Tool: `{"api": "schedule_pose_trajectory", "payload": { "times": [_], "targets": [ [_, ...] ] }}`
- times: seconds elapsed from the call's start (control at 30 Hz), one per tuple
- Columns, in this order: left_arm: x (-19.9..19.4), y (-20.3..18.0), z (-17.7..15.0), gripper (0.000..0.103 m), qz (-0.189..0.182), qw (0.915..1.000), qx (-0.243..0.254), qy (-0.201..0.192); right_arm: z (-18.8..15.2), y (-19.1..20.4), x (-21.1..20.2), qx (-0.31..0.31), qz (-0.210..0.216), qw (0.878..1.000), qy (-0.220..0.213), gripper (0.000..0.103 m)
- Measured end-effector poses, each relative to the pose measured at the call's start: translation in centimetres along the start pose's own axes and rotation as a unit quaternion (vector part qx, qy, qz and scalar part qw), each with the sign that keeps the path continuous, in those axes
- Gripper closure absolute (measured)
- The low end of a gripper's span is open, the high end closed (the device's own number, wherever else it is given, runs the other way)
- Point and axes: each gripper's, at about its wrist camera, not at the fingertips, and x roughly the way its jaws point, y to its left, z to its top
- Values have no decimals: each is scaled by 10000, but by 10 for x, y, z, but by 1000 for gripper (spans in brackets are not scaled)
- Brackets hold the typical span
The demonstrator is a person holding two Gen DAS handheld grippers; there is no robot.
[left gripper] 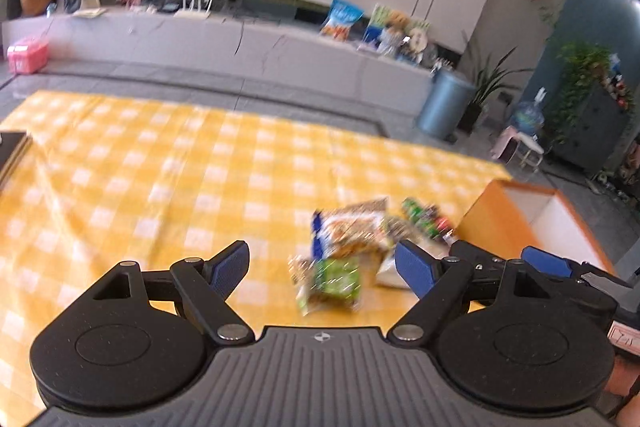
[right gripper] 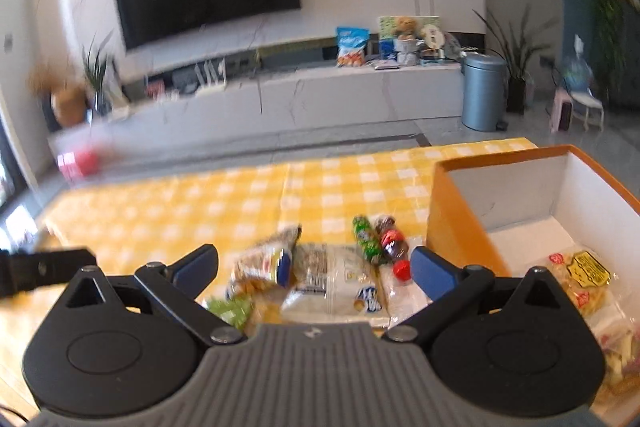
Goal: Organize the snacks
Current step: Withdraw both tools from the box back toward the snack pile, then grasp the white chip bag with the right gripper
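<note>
A pile of snacks lies on the yellow checked tablecloth (left gripper: 160, 167): a blue-and-tan packet (left gripper: 348, 231), a green packet (left gripper: 336, 279), a white packet (right gripper: 332, 283), a small green bottle (right gripper: 366, 239) and a dark bottle with a red cap (right gripper: 394, 247). My left gripper (left gripper: 324, 263) hovers open just short of the pile. My right gripper (right gripper: 316, 267) is open above the same snacks, holding nothing. To the right stands an orange box (right gripper: 460, 211) with a white inside, containing a yellow snack packet (right gripper: 584, 279) and other packets. The views are motion-blurred.
A dark flat object (left gripper: 12, 147) lies at the table's left edge. Beyond the table are a long white TV cabinet (right gripper: 320, 95) with snack bags on it, a grey-blue bin (right gripper: 482, 91) and potted plants (left gripper: 492, 83). The right gripper's body (left gripper: 548, 263) shows beside the box.
</note>
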Motion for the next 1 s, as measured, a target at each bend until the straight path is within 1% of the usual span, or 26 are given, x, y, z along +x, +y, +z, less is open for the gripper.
{"api": "schedule_pose_trajectory", "payload": {
  "times": [0.1, 0.17, 0.33, 0.5, 0.57, 0.67, 0.73, 0.77, 0.8, 0.87, 1.0],
  "targets": [
    [16, 12, -9, 6, 41, 9996, -139, 248, -12, 3, 27, -89, 48, 9996, 248, 3],
    [27, 16, -14, 6, 23, 9989, -192, 422, -21, 3, 45, -87, 50, 9987, 500, 3],
    [37, 21, -36, 6, 103, 9984, -84, 551, -41, 3, 82, 27, -9, 9948, 1021, 3],
    [54, 19, -42, 6, 247, 9967, 11, 770, -50, -6, 102, 98, -104, 9906, 1357, 4],
    [58, 19, -45, 6, 247, 9962, 26, 832, -54, -10, 104, 192, -158, 9887, 1479, 9],
    [60, 19, -47, 6, 279, 9956, 55, 891, -57, -7, 104, -16, -250, 9900, 1390, 14],
    [59, 19, -47, 6, 303, 9955, 56, 894, -60, -3, 104, -243, -390, 9901, 1330, 21],
    [58, 19, -47, 6, 303, 9955, 48, 893, -62, -1, 102, -338, -417, 9905, 1268, 22],
    [58, 19, -47, 6, 305, 9955, 37, 894, -62, -1, 101, -313, -382, 9911, 1239, 26],
    [57, 20, -47, 6, 338, 9953, 23, 905, -63, -1, 99, -320, -399, 9911, 1231, 29],
    [56, 22, -50, 6, 373, 9952, 32, 901, -65, -2, 98, -336, -395, 9920, 1149, 30]
  ]
}}
